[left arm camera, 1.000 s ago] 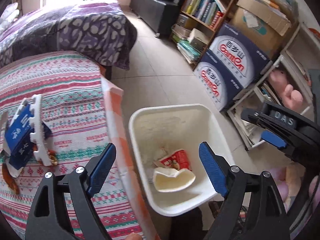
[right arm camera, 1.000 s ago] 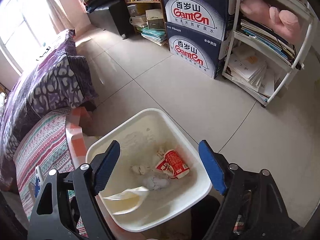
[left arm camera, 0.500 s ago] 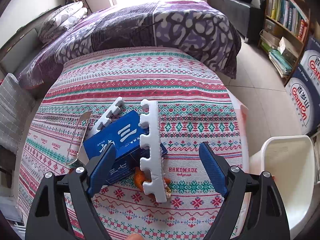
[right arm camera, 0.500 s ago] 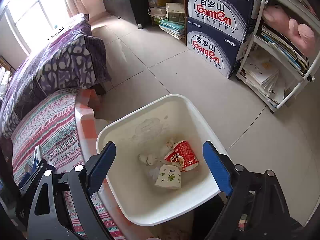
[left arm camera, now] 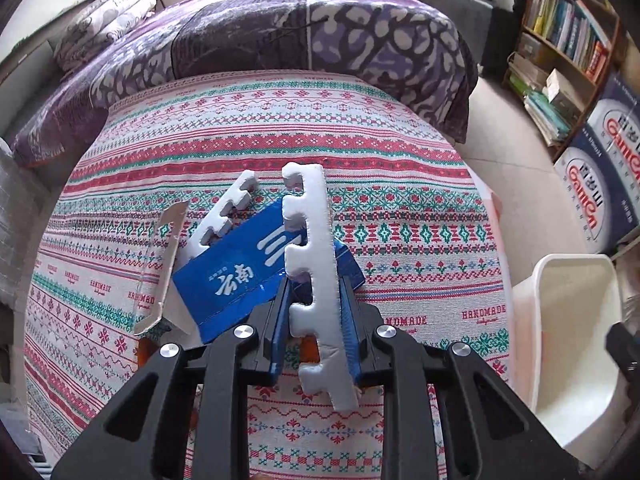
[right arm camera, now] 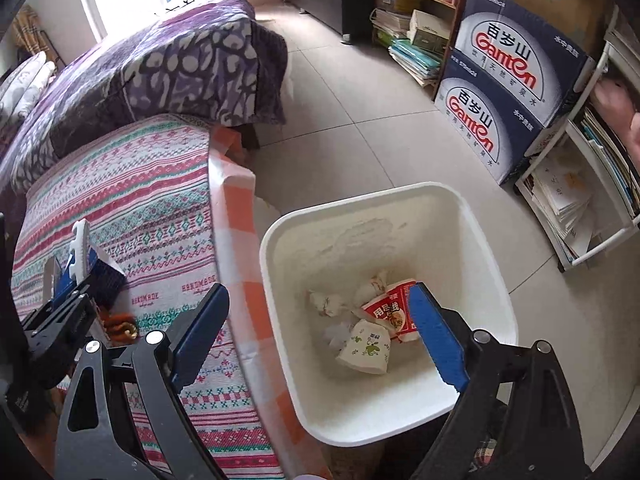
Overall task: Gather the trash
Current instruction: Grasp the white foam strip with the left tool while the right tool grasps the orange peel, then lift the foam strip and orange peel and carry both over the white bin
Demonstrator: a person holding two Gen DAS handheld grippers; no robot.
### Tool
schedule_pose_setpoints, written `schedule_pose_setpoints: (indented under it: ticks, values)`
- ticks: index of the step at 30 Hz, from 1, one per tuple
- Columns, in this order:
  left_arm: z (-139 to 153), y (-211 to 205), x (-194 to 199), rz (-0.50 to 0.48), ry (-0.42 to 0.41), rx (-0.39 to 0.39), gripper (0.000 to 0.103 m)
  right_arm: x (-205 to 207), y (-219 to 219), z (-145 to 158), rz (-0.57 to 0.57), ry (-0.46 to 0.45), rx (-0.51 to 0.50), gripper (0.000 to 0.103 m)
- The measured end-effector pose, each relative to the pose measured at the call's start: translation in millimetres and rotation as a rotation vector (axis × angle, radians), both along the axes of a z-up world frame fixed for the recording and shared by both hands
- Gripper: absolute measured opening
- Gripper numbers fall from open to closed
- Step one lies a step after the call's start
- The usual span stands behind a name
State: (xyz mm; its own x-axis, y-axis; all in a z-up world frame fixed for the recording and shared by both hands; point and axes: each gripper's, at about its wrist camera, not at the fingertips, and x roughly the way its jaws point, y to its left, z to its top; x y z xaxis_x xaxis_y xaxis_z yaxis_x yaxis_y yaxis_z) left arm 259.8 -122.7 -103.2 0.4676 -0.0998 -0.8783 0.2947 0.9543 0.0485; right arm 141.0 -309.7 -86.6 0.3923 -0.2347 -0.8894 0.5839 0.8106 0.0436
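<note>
My left gripper (left arm camera: 314, 312) is shut on a white notched foam strip (left arm camera: 316, 280) lying on the patterned cloth. Under it lie a blue carton (left arm camera: 236, 268), a second foam strip (left arm camera: 224, 212) and an orange wrapper (right arm camera: 118, 322). My right gripper (right arm camera: 316, 328) is open and empty over the white trash bin (right arm camera: 472, 216), which holds a red cup (right arm camera: 390, 312), a white paper cup (right arm camera: 366, 346) and crumpled tissues (right arm camera: 326, 302). The left gripper also shows in the right wrist view (right arm camera: 76, 296).
The striped cloth (left arm camera: 400, 184) covers a low table beside the bin (left arm camera: 568, 320). A purple bedspread (left arm camera: 300, 28) lies behind. Blue Ganten boxes (right arm camera: 516, 80), a bookshelf (left arm camera: 568, 40) and a white rack (right arm camera: 580, 184) stand across the tiled floor (right arm camera: 352, 120).
My left gripper swung from over the bin to the table and closed on the white foam strip. The right gripper stayed open over the bin; a white cup now lies in it.
</note>
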Motion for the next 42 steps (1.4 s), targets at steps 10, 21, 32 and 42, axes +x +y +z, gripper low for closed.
schedule_pose_setpoints:
  ticks: [10,21,32,42]
  values:
    - [58,103,0,0.121,-0.015,-0.155,0.024,47,81,-23,0.267,0.031,0.014,0.087]
    - [82,187,-12,0.207,-0.038,-0.201,0.024,86,153,-59,0.456,0.097,-0.01,0.087]
    - [76,225,-11,0.268,-0.029,-0.191,0.024,102,176,-67,0.468,0.123,0.012,0.042]
    - [80,228,-15,0.313,-0.119,-0.129,0.024,91,184,-12,0.429,-0.05,0.152,0.031]
